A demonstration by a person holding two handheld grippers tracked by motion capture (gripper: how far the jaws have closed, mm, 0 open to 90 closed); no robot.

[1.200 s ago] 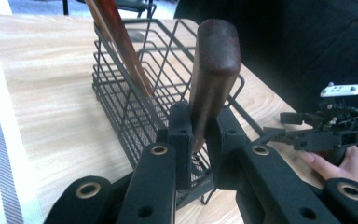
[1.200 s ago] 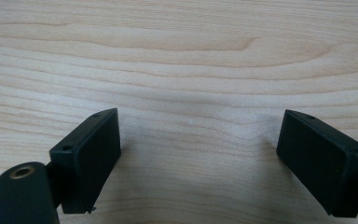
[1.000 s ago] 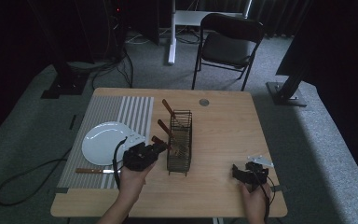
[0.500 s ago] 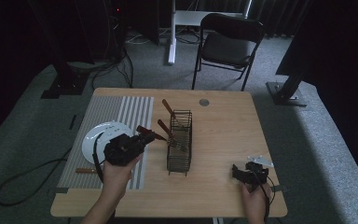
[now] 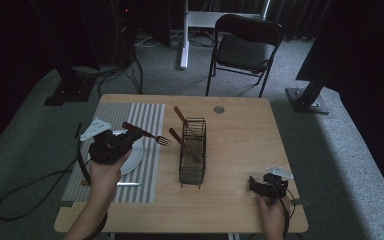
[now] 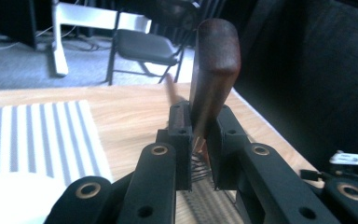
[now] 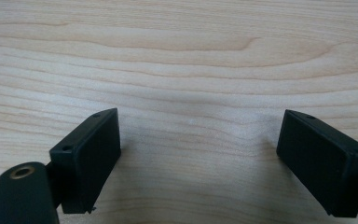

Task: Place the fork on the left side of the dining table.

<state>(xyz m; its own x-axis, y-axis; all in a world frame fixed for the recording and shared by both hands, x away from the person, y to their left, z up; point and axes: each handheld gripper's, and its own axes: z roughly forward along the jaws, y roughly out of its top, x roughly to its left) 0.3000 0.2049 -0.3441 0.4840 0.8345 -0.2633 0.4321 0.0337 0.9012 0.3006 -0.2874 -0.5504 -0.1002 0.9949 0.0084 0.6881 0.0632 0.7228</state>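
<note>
My left gripper (image 5: pixel 130 136) is raised over the striped mat (image 5: pixel 130 117), its jaws closed on the wooden handle of a fork (image 5: pixel 150 134). The tines point toward the wire caddy (image 5: pixel 192 155) and stop short of it, in the air above the mat's right edge. In the left gripper view the brown handle (image 6: pixel 213 60) stands up between the two black jaws, clamped near its lower end.

The white plate (image 5: pixel 132 157) lies on the mat partly under my left hand (image 5: pixel 105 167). A knife (image 5: pixel 125 184) lies on the mat just in front of the plate. The black wire caddy stands near the middle of the table (image 5: pixel 240 130), well apart from the plate, with two more brown-handled utensils leaning in it; I cannot tell what kind they are.

My right gripper (image 5: pixel 260 184) rests low at the table's near right corner, its jaws spread wide over bare pale wood (image 7: pixel 191 70), holding nothing.

A small round grommet (image 5: pixel 219 109) sits near the far edge. Beyond the table are grey carpet, a black folding chair (image 5: pixel 245 47), dark curtains, stand bases and loose cables on the floor.
</note>
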